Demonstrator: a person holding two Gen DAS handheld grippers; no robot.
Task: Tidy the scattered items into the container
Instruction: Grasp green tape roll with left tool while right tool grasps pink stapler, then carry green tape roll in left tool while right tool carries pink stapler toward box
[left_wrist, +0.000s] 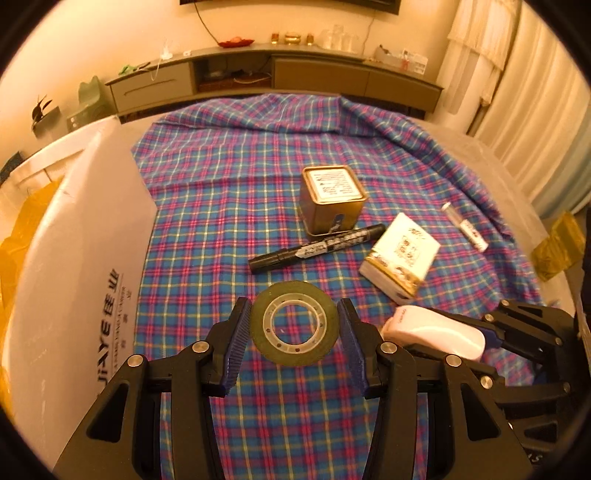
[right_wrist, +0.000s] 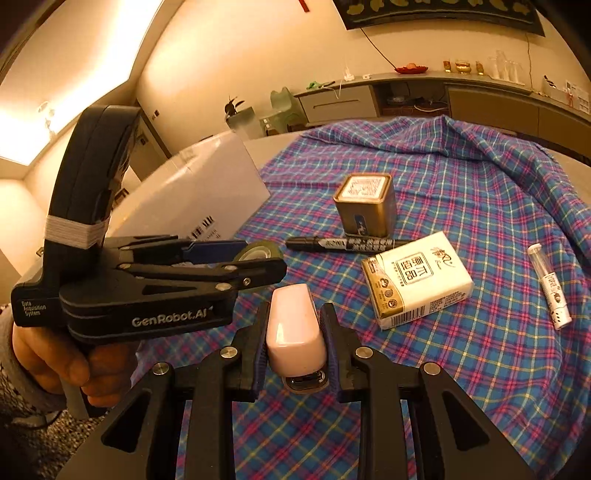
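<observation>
Left wrist: plaid cloth (left_wrist: 229, 206), sideboard (left_wrist: 273, 74).

"GenRobot.AI" on left hand-held gripper (right_wrist: 258, 254); "JiAYE" on box (left_wrist: 74, 258).

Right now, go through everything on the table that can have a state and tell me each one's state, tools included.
Left tool: open, fingers either side of the tape roll, small gaps showing.
Tape roll: lying flat on the cloth.
Right tool: shut on the stapler.
Stapler: gripped at its sides.
Marker: capped, lying flat.
Tin: upright, lid on.
Tissue pack: lying flat.
Small tube: lying flat.
</observation>
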